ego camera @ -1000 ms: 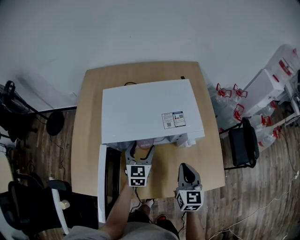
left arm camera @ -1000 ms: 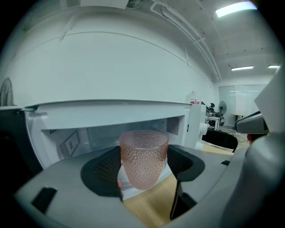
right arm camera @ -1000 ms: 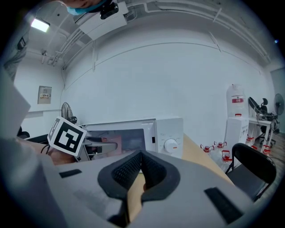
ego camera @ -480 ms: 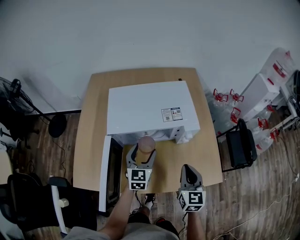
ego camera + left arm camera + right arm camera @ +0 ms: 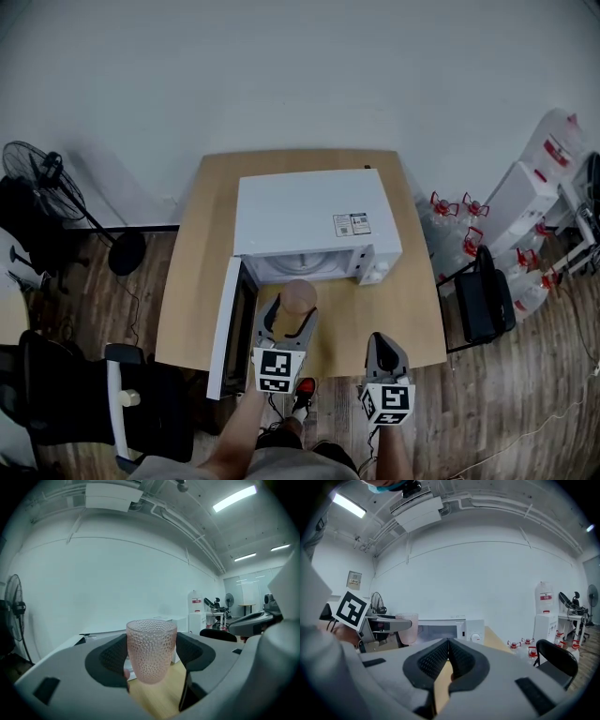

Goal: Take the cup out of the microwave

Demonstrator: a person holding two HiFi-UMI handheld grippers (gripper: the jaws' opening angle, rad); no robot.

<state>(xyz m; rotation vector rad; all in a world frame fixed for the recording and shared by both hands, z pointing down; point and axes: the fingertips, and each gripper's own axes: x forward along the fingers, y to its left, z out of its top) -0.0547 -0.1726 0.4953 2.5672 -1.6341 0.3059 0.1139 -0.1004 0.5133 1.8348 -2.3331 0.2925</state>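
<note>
A pink dimpled plastic cup [image 5: 299, 295] [image 5: 151, 649] stands upright between the jaws of my left gripper [image 5: 289, 314] [image 5: 151, 656], which is shut on it and holds it above the wooden table [image 5: 405, 323], in front of the microwave's open cavity. The white microwave [image 5: 311, 220] sits at the table's middle with its door [image 5: 232, 328] swung out to the left. My right gripper [image 5: 384, 352] [image 5: 447, 660] hangs at the table's front right edge, jaws pressed together and holding nothing. In the right gripper view the cup [image 5: 407, 627] and microwave [image 5: 450, 631] show to the left.
A fan [image 5: 42, 173] stands left of the table, a black office chair [image 5: 75, 403] at the lower left. To the right are another black chair [image 5: 485, 291], several water bottles [image 5: 455, 211] and a white dispenser [image 5: 539, 173].
My left gripper has drawn the cup back out of the microwave toward the table's front. The head view has shifted, so the table sits lower in frame. The right gripper stayed put.
</note>
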